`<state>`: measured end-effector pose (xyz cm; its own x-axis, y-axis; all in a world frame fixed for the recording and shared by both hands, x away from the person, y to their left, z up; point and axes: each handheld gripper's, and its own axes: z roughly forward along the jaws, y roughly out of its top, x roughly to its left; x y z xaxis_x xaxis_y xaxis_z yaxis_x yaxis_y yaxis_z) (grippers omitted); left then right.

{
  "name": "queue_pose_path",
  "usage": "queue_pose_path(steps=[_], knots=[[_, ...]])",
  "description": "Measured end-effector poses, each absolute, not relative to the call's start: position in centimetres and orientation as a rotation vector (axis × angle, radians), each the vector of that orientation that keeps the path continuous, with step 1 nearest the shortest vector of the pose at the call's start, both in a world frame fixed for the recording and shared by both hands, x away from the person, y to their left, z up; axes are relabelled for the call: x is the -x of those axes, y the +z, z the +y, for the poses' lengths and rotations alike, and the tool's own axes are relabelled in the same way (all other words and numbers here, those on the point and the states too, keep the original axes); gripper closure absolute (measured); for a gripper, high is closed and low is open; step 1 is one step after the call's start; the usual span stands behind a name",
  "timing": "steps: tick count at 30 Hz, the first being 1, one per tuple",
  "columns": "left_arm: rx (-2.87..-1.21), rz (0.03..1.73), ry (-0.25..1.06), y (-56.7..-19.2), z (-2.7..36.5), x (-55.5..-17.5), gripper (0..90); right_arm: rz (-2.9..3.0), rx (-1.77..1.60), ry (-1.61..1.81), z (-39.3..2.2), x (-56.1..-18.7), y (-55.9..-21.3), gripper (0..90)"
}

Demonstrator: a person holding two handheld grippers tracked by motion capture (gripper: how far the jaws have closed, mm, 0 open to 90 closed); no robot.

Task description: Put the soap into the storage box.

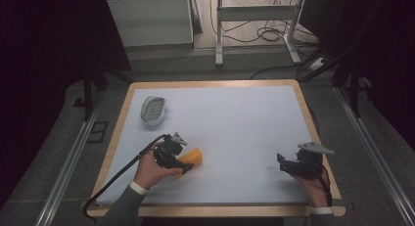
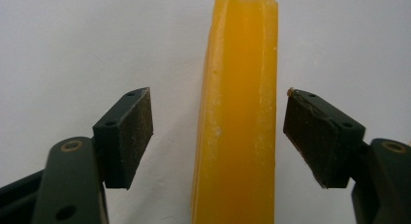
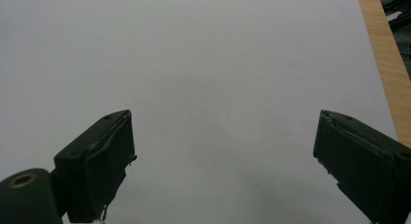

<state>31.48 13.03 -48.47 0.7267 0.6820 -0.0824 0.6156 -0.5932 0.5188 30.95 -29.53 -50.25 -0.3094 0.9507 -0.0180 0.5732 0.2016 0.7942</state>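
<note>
Yellow, waxy bar (image 2: 240, 112), soap-like in look, flat on white bench (image 1: 235, 118), at about seven o'clock of bench centre, near the left front edge. Left tool (image 2: 218, 136) lowered over the bar, jaws straddling it: bar's long axis in line with the tool's own reach, running from six to twelve o'clock in the left gripper view, far end notched. Left tool released, not yet gripping: a clear gap on the left pad's side, a narrower one on the right, so the bar sits off-centre toward three o'clock between the pads (image 2: 128, 136). In the high view, left tool (image 1: 185, 163) at the bar's near end, bar (image 1: 194, 157) pointing off toward two o'clock. Likely next need: closing across the bar's short width, with a slight shift toward three o'clock for an even squeeze. Right tool (image 3: 223, 161) released, jaws wide, nothing between them, above bare bench. Right tool (image 1: 284, 165) in the high view well apart at three o'clock of the bar; left hand (image 1: 151, 169) plainly the nearer. Grey oval dish (image 1: 153, 110) at eleven o'clock of the bar, apart, unoccupied.
</note>
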Motion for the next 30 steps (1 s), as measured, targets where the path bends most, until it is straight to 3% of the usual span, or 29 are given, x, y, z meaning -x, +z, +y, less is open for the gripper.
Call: queue_pose_path(steps=[12, 15, 30], knots=[[-2.419, 1.001, 0.129, -49.4, 12.3, -31.7, 44.1, 1.962, -1.417, 0.952, -29.6, -31.0, -50.3, 7.6], [-2.403, 0.993, 0.157, -49.3, 12.2, -31.5, 57.2, 1.960, -1.423, 0.953, -29.6, -30.9, -50.3, 7.5], [-2.442, 0.982, 0.185, -49.4, 11.8, -31.4, 60.1, 1.957, -1.420, 0.955, -29.7, -30.9, -50.2, 7.6]])
